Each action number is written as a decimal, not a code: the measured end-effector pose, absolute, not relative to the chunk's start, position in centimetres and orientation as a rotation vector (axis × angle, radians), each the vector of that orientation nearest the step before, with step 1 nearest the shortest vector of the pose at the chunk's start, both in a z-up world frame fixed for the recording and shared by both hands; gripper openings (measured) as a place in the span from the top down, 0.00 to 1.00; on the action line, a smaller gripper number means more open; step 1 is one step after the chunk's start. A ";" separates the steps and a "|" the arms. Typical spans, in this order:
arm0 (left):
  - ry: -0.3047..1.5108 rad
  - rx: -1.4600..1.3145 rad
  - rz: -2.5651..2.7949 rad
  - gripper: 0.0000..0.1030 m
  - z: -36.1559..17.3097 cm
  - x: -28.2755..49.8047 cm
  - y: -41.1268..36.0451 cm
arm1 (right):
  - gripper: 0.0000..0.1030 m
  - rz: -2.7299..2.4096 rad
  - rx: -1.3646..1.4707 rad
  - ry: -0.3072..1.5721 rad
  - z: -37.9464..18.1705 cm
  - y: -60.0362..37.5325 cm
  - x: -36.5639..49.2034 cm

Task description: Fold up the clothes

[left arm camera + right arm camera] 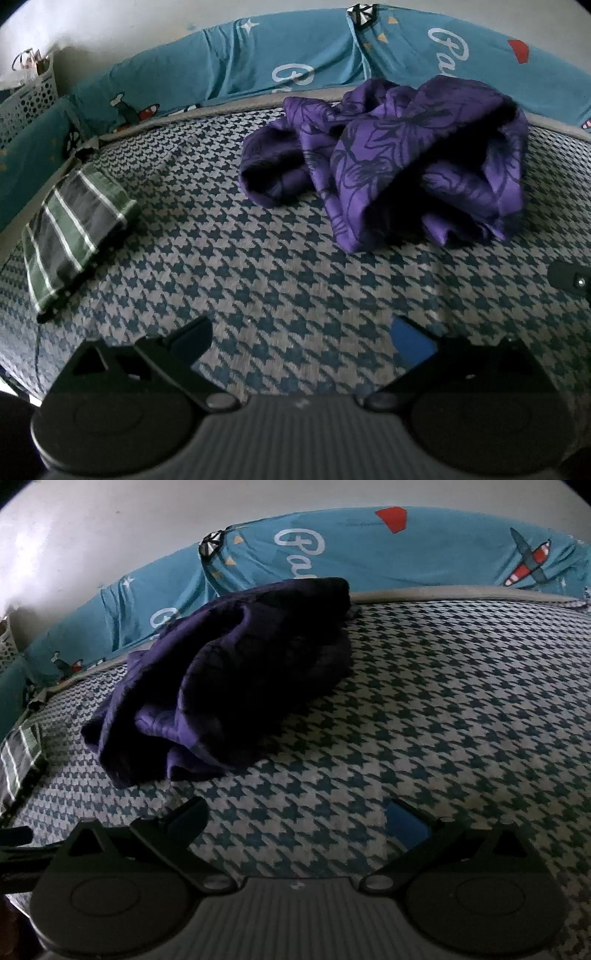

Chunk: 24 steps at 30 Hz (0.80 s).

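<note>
The left gripper (301,341) hangs with its two fingers spread wide apart and nothing between them, just above the houndstooth bed cover (258,266). The right gripper (299,821) is likewise splayed and empty over the same cover (424,720). Two pieces of clothing lie on the bed. One purple patterned garment (399,162) sits crumpled in a heap at the far side, right of centre in the left wrist view and far left of centre in the right wrist view (229,686), apart from both grippers. One green striped cloth (74,225), folded flat, lies at the left edge. Behind them runs a teal printed bumper (258,66), with one white perforated basket (26,99) at the far left.
</note>
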<state>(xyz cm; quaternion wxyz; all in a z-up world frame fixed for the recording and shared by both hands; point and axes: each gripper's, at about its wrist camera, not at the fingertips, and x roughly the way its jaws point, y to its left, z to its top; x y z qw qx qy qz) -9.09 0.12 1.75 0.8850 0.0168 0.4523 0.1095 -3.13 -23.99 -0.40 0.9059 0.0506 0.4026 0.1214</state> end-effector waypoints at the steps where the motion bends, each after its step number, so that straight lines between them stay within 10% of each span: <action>1: 0.937 0.039 0.226 0.00 1.9 -9.2 0.0 | 0.00 0.245 0.108 0.832 -0.4 -24.1 -3.3; 24: 0.925 0.037 0.239 0.00 3.3 -12.0 -1.5 | 0.00 0.229 0.120 0.803 0.3 -24.7 -6.2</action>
